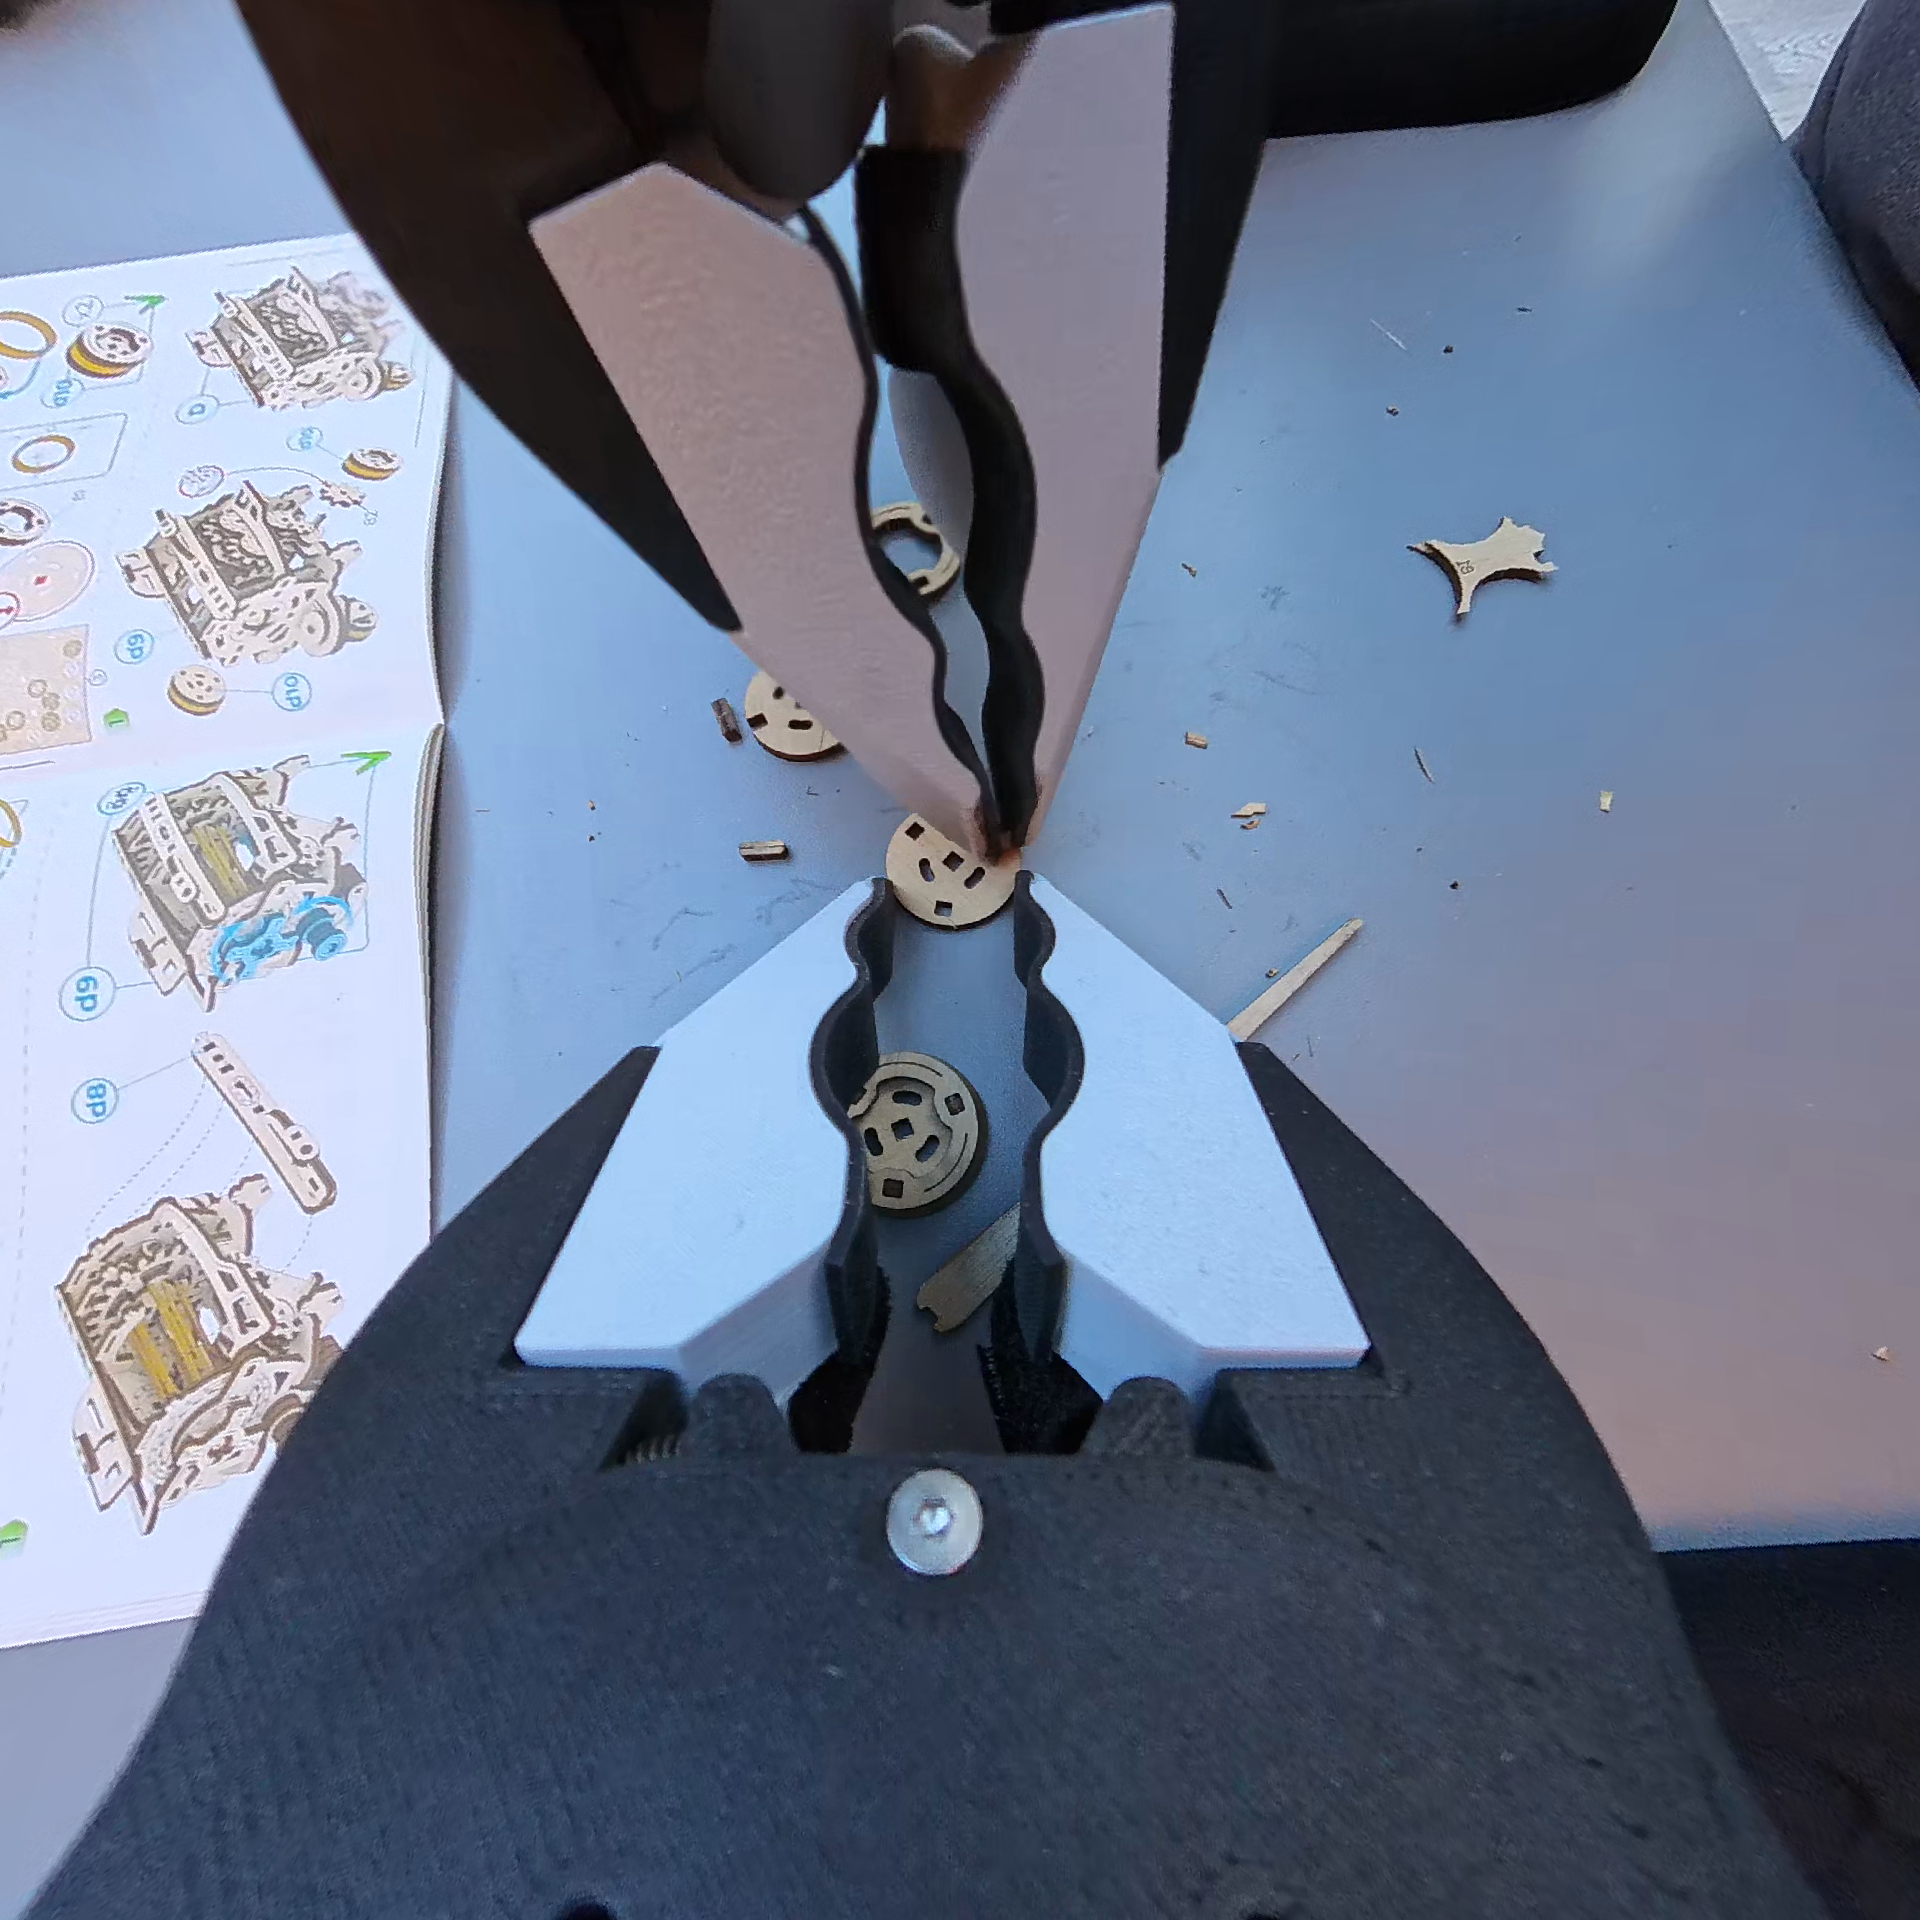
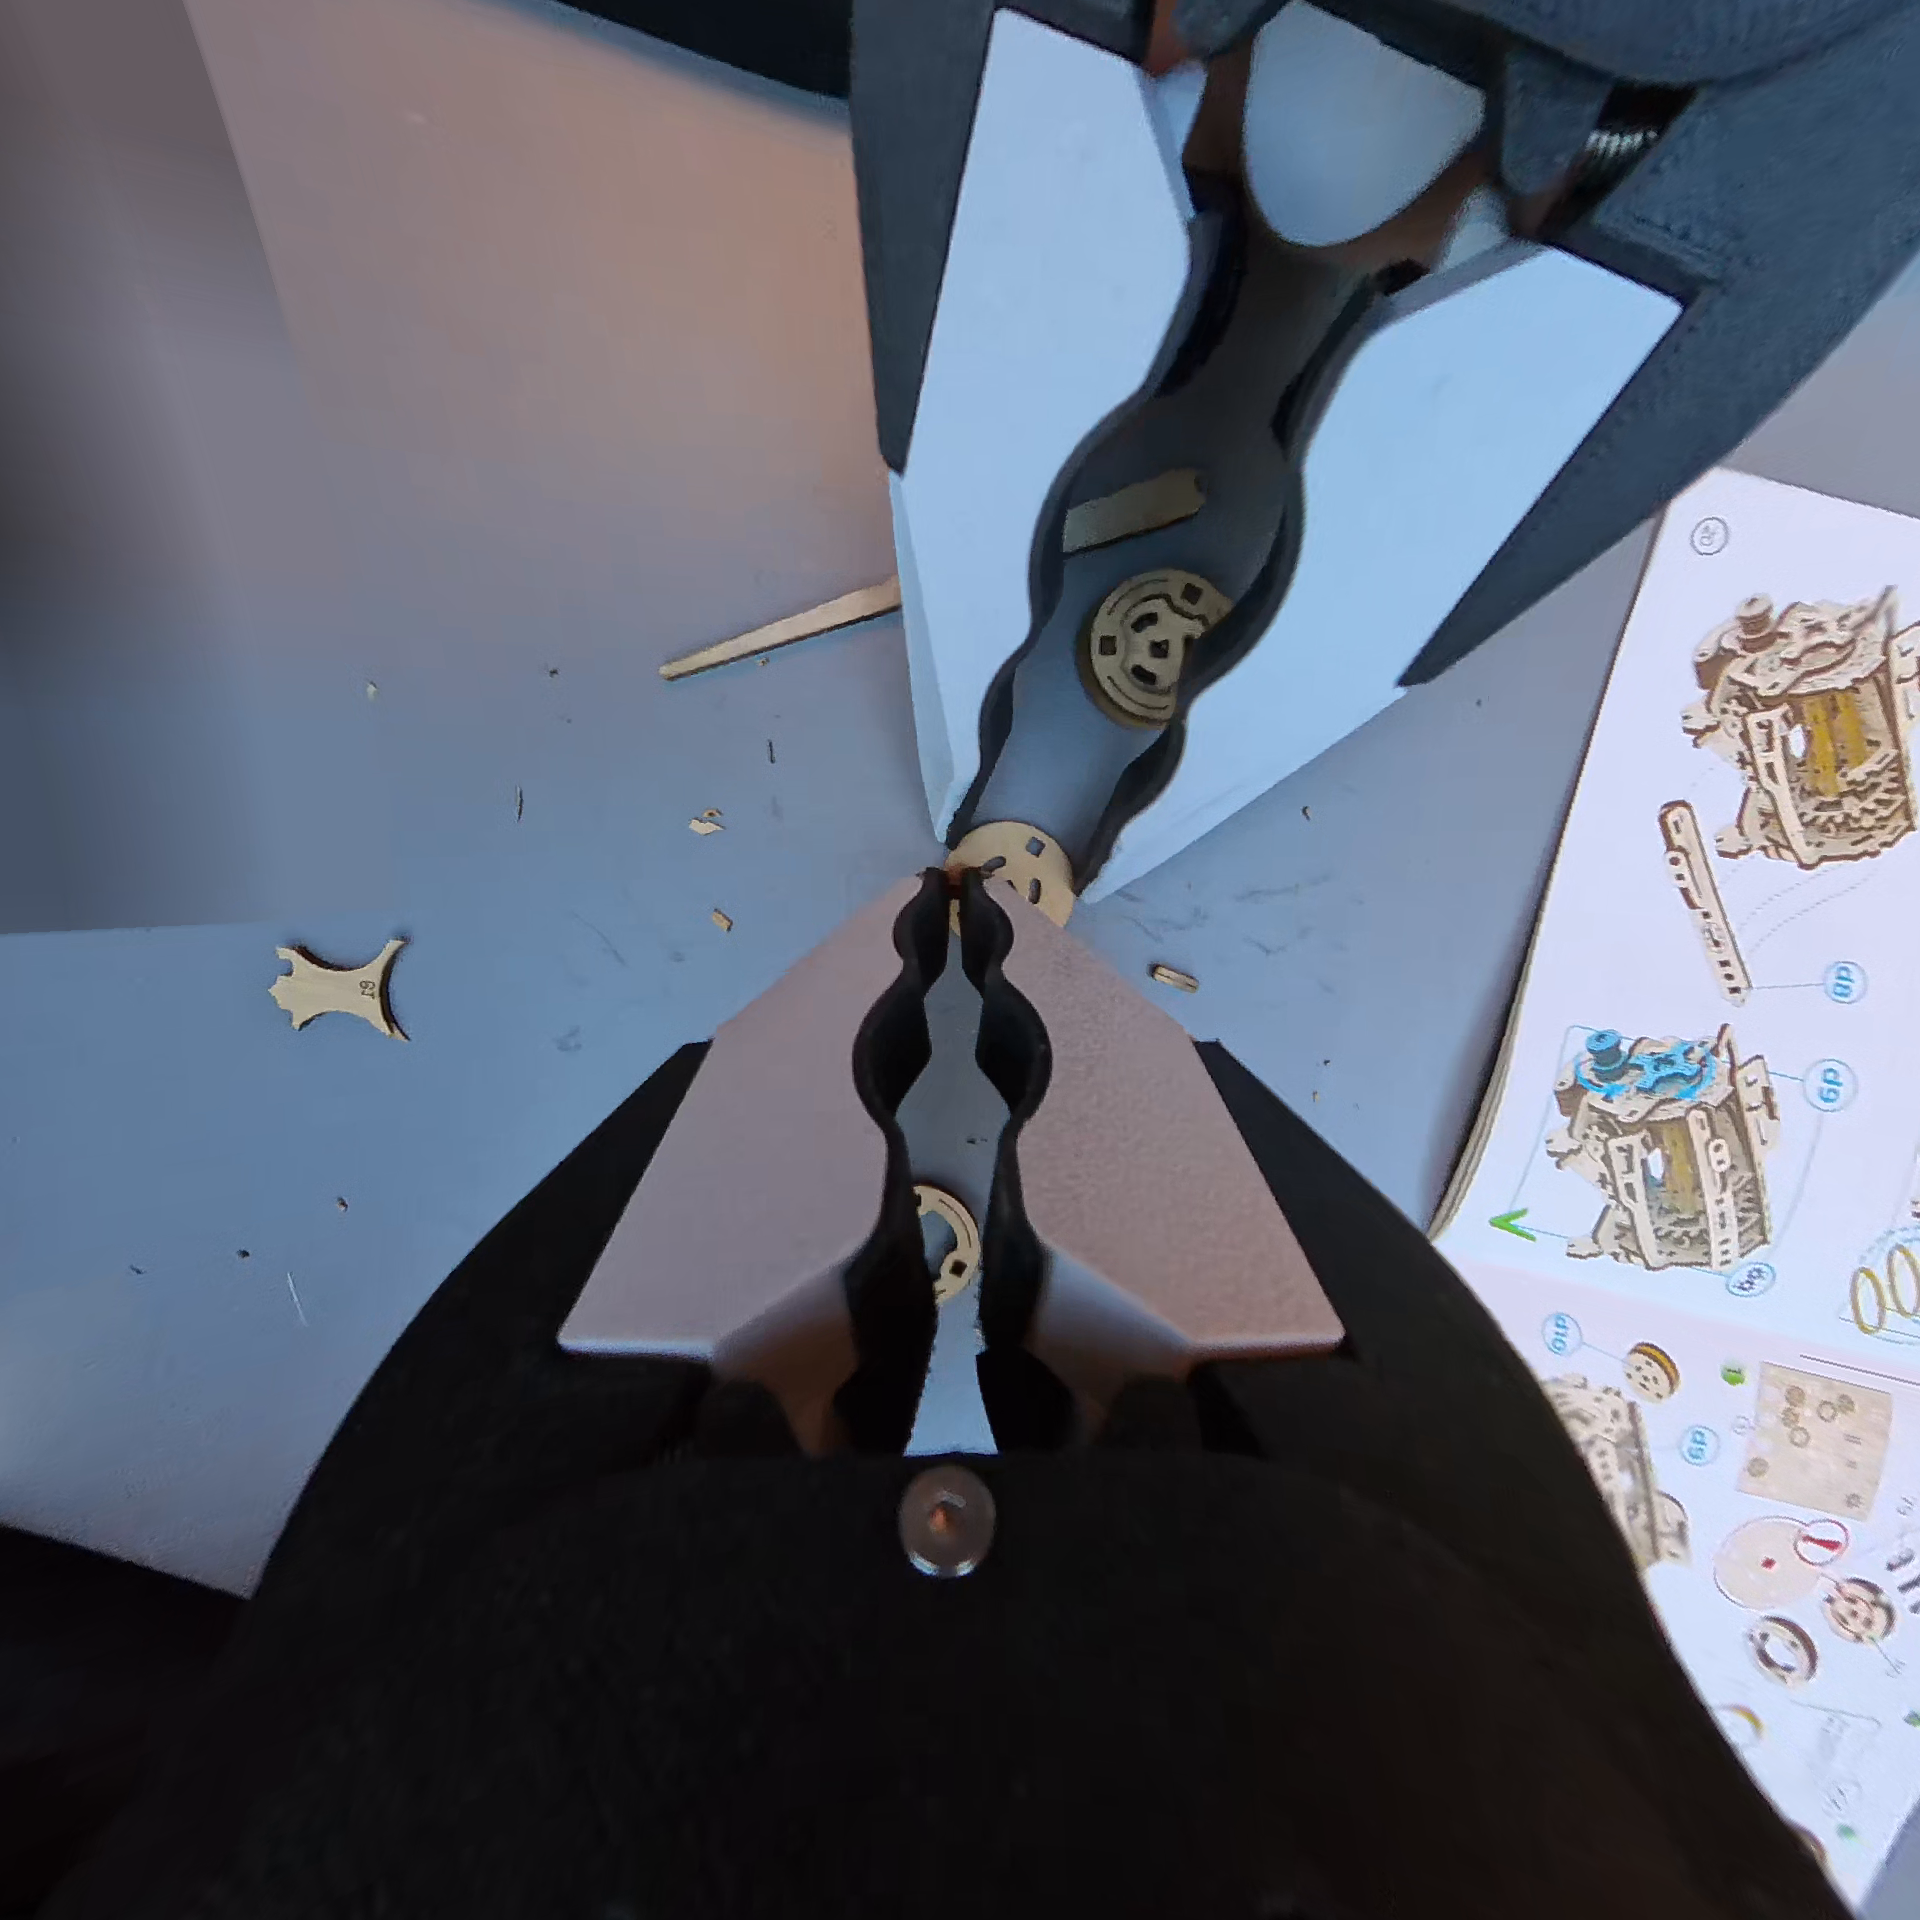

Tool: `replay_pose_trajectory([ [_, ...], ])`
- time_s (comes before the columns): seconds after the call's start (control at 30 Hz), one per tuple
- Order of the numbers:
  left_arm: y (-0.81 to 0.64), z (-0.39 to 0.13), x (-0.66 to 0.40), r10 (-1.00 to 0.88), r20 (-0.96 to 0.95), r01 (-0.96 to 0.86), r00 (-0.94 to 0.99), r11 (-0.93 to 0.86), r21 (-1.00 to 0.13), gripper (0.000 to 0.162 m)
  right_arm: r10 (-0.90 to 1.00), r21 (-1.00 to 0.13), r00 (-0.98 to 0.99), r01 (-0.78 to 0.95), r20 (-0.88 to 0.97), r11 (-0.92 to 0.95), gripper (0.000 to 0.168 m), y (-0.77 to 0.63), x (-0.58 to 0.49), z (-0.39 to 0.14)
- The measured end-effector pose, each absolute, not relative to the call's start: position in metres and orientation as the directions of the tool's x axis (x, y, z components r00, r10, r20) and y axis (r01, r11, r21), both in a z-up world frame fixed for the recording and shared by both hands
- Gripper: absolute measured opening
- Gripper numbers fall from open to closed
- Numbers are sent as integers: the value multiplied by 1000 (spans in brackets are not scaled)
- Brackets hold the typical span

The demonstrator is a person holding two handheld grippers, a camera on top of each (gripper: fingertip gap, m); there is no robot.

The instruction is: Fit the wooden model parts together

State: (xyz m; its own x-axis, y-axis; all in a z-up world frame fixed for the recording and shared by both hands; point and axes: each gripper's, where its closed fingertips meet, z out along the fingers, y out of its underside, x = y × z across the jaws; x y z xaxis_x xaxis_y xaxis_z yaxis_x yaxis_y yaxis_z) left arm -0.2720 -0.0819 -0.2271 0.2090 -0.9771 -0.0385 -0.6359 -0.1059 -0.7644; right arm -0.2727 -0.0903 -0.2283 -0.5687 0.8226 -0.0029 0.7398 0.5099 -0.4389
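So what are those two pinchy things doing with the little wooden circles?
A person is building a wooden model with two grippers on a grey table. The left gripper is open, its tips either side of a small disc. The right gripper is nearly shut, pinching that disc's edge. More discs lie flat nearby, with wood scraps around and an instruction booklet beside them. Nothing looks joined yet.

2 close, opposed wrist views over 1 shared wooden disc [image 1: 951, 871] [image 2: 1013, 883]
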Motion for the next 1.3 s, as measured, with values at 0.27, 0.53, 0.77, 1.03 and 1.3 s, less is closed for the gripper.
replay_pose_trajectory([
  [0.27, -82, -227, -272, -977, -36, -636, 209, -107, -765, 21, 820, -386, -561, 735, 117, 558, 2, -90, -272, -229],
  [0.53, -82, -227, -272, -977, -38, -636, 209, -106, -764, 21, 814, -464, -579, 731, -33, 501, 2, -90, -273, -228],
  [0.77, -82, -227, -272, -977, -37, -636, 209, -107, -765, 21, 813, -420, -580, 726, 52, 545, 2, -90, -273, -229],
  [1.03, -82, -227, -272, -978, -35, -636, 206, -107, -765, 21, 788, -437, -600, 677, 138, 592, 3, -90, -274, -228],
  [1.3, -83, -227, -272, -979, -35, -636, 201, -103, -765, 21, 816, -444, -566, 706, 117, 553, 19, -92, -273, -218],
])
